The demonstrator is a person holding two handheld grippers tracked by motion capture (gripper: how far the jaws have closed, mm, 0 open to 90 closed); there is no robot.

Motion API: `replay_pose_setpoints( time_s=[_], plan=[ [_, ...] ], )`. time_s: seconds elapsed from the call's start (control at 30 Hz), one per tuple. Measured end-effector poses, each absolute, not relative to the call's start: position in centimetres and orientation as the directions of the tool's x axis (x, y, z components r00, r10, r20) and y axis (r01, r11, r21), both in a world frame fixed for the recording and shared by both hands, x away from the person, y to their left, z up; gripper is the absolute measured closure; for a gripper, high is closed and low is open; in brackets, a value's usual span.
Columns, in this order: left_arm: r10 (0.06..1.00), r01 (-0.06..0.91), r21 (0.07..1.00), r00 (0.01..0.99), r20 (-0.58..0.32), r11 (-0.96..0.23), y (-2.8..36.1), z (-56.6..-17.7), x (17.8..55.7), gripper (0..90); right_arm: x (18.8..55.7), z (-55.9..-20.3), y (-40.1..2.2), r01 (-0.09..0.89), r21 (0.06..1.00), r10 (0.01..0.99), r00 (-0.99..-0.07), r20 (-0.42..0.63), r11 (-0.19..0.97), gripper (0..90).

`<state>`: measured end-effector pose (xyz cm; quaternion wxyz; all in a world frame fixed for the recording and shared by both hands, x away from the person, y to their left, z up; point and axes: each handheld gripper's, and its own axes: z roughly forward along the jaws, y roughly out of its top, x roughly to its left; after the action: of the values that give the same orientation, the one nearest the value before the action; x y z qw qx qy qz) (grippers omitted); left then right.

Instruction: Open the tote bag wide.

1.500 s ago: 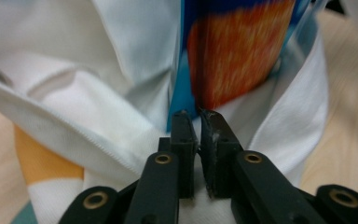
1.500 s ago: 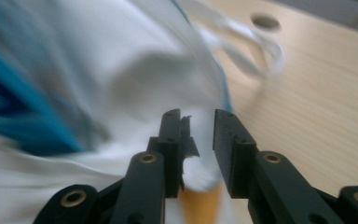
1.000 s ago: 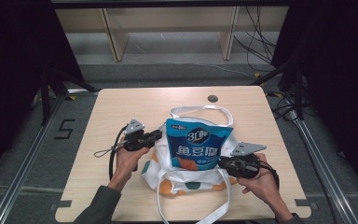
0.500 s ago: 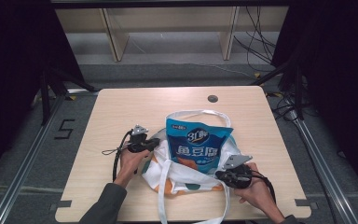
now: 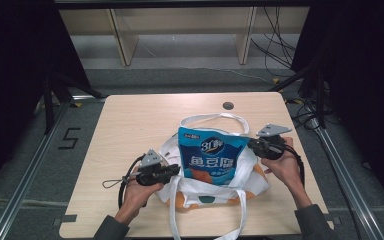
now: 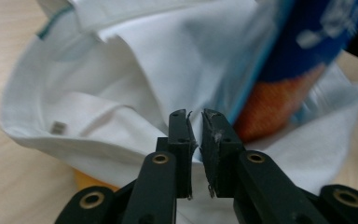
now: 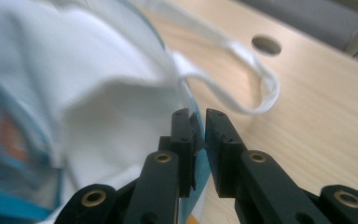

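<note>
Both claws clamped on tote bag (image 5: 215,192) rim; right claw (image 5: 254,144) shifted up-table, left claw (image 5: 177,171) nearer

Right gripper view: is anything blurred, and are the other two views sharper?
Right gripper view: the white bag smears at left, the table is soft. Left gripper view: the snack packet is out of focus. High view: sharp, dark surroundings.
</note>
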<state>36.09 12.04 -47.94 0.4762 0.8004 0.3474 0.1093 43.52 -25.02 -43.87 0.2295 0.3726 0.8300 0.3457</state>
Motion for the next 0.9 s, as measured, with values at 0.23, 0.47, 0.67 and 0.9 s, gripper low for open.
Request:
replay_pose_setpoints(
  time_s=[0.23,0.47,0.67,0.9],
  plan=[
    [0.66,0.45,0.801,0.746,-0.093,-0.395,11.3,-50.6,36.2,86.3,45.1,-48.4,-25.0,0.522,0.63,0.767,-0.612,-0.193,0.575,86.5],
    [0.674,0.446,0.847,0.723,-0.152,-0.288,11.8,-48.8,35.4,85.1,43.9,-45.6,-26.0,0.471,0.73,0.787,-0.599,-0.148,0.495,83.4],
    [0.634,0.438,0.858,0.751,-0.186,-0.267,11.2,-47.4,33.7,84.6,39.5,-42.0,-26.4,0.406,0.835,0.744,-0.668,-0.006,0.371,82.9],
    [0.621,0.448,0.828,0.767,-0.161,-0.337,10.6,-49.0,33.1,85.7,36.5,-46.1,-23.6,0.441,0.733,0.655,-0.756,-0.009,0.519,84.6]
  ],
)
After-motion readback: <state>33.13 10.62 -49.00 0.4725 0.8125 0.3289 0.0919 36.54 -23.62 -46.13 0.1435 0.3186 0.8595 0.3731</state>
